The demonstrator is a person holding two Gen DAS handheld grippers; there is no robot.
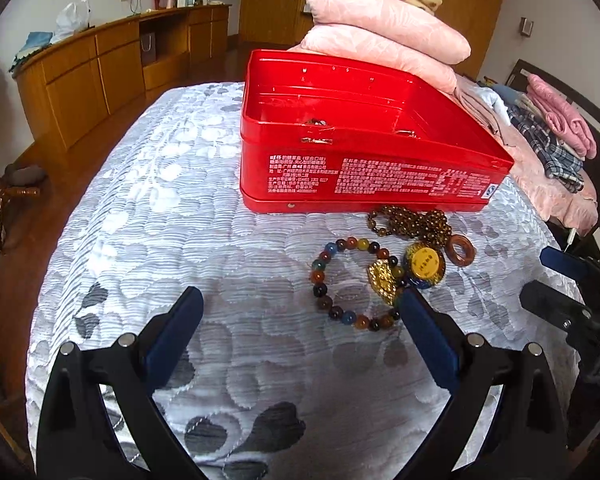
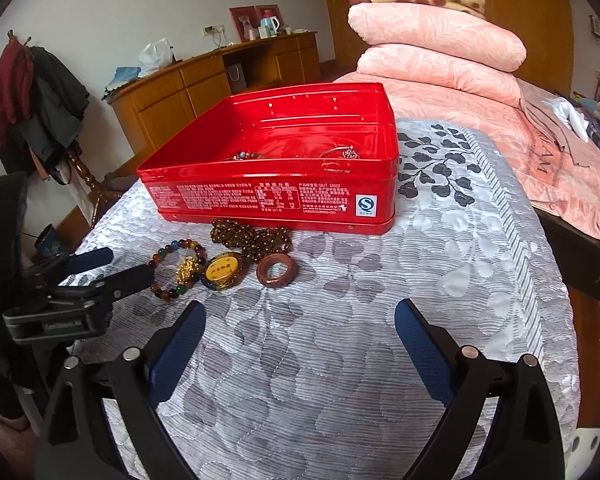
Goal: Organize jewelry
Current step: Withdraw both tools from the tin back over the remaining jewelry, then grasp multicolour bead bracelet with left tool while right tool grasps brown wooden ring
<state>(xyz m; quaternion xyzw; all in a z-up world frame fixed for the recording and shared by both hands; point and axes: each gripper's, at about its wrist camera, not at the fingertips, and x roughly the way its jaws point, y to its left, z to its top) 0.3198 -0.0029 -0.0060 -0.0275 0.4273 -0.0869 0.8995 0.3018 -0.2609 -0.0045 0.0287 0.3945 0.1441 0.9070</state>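
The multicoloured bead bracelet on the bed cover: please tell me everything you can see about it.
The multicoloured bead bracelet is a closed ring of round glossy beads in brown, amber, blue, green and dark tones, with a gold ornate charm on its right side. It lies flat on the grey leaf-patterned bed cover, in front of the red tin. The charm sits against a round gold-topped piece. The left gripper is open, one finger at the bracelet's near edge.
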